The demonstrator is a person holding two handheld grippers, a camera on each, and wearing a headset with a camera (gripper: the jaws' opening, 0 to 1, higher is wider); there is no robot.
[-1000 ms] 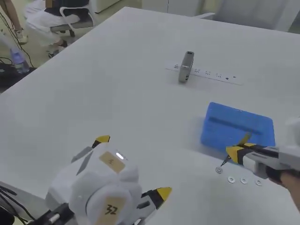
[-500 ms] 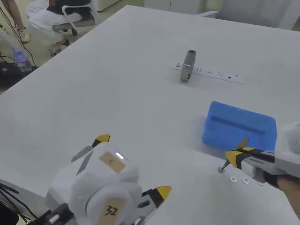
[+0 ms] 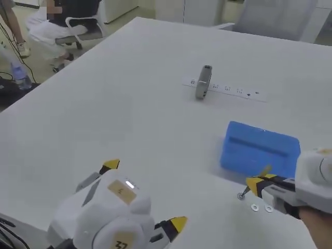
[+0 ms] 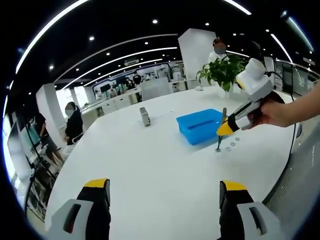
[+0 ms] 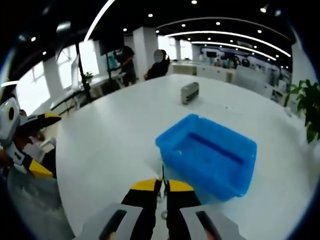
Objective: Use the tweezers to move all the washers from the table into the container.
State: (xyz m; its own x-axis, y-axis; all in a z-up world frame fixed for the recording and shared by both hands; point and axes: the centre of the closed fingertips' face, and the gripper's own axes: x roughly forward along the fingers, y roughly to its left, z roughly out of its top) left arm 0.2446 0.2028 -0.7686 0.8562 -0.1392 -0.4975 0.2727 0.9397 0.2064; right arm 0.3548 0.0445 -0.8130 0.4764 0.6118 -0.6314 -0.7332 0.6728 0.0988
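Head view: the left hand-held gripper point(image 3: 144, 194) sits low by the near left edge of the tabletop point(image 3: 129, 98), jaws spread wide with nothing between them. The right hand-held gripper point(image 3: 258, 181) comes in at the near right edge, jaws pinched tight on the tweezers point(image 3: 245, 190); their tip comes down on the tabletop right by the washers point(image 3: 254, 207), just in front of the blue container point(image 3: 261, 148). Honestly can't tell if a washer is nipped in the tip. A power strip point(image 3: 228, 89) with a grey block point(image 3: 204, 82) at one end lies out toward the far edge.

Left gripper view: its own two jaws stand well apart, holding nothing. Across the tabletop a hand point(image 4: 272, 112) carries the right hand-held gripper, tweezers pointing down; a couple of washers lie just beside the tip, and the container is close behind.

Right gripper view: the jaws are squeezed almost together around the thin tweezers; the container is right ahead, open side up. The left hand-held gripper pokes in at the left side of the view.
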